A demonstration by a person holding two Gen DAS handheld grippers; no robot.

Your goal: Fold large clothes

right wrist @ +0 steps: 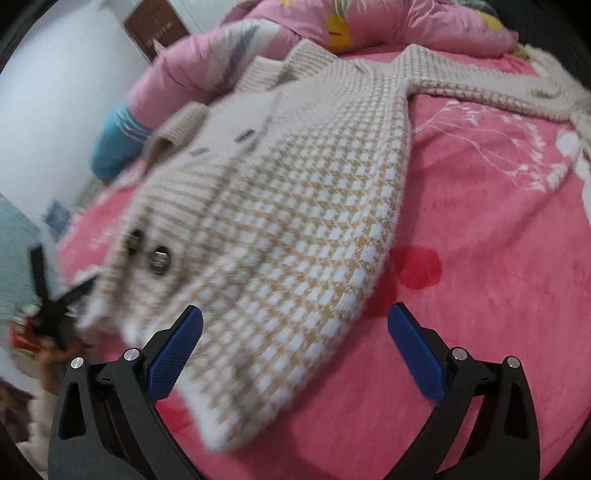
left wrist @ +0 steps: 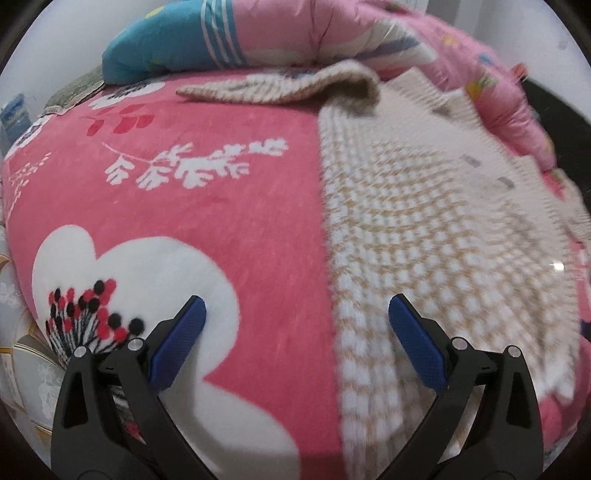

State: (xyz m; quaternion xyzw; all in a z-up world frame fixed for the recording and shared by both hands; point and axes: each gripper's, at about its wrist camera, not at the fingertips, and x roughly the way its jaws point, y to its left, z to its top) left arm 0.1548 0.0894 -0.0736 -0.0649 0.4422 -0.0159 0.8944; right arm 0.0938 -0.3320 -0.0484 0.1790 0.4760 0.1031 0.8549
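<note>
A cream and tan checked knit cardigan point(left wrist: 424, 221) lies spread on a pink flowered blanket point(left wrist: 203, 206). Its sleeve point(left wrist: 288, 88) stretches out at the far side. My left gripper point(left wrist: 297, 314) is open and empty, over the cardigan's left edge near the hem. In the right wrist view the cardigan point(right wrist: 295, 229) lies with its buttons point(right wrist: 159, 258) at the left and a sleeve point(right wrist: 480, 88) reaching to the far right. My right gripper point(right wrist: 295, 325) is open and empty, just above the cardigan's near hem corner.
A pink quilt point(left wrist: 332, 29) and a blue striped pillow point(left wrist: 166, 40) are piled at the far end of the bed. The quilt point(right wrist: 369, 22) also shows in the right wrist view. The bed edge and floor clutter point(right wrist: 44, 317) lie at the left.
</note>
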